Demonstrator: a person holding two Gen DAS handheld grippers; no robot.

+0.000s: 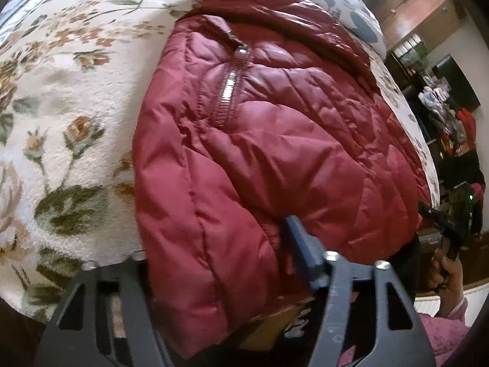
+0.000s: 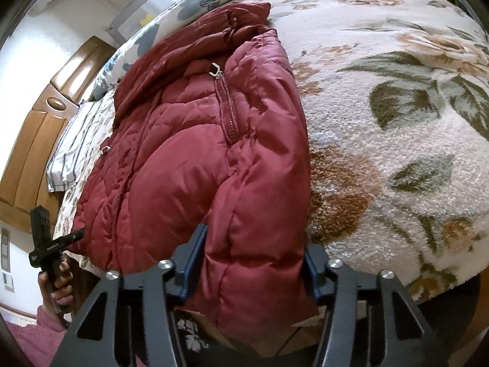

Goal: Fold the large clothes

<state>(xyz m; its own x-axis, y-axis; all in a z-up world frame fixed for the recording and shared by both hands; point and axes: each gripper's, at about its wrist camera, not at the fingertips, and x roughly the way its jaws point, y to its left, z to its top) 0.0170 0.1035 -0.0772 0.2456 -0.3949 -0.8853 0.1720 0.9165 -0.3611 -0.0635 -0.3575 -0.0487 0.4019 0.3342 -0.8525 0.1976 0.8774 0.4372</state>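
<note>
A dark red quilted puffer jacket [image 1: 269,140] lies folded on a floral blanket [image 1: 70,98], with a zipped pocket [image 1: 229,88] facing up. My left gripper [image 1: 220,244] straddles the jacket's near edge; one blue finger [image 1: 301,244] presses into the fabric and the other is hidden under it. In the right wrist view the jacket [image 2: 195,165] hangs over the bed's near edge. My right gripper [image 2: 253,257] has a thick fold of it between its blue fingers [image 2: 195,253]. Each gripper also shows in the other view, the right one [image 1: 449,229] and the left one [image 2: 45,238], hand-held.
The floral blanket [image 2: 397,128] covers the bed. A cartoon-print pillow [image 1: 345,3] and a striped pillow [image 2: 76,146] lie beyond the jacket. A wooden wardrobe [image 2: 39,140] and a heap of clothes [image 1: 452,131] stand beside the bed.
</note>
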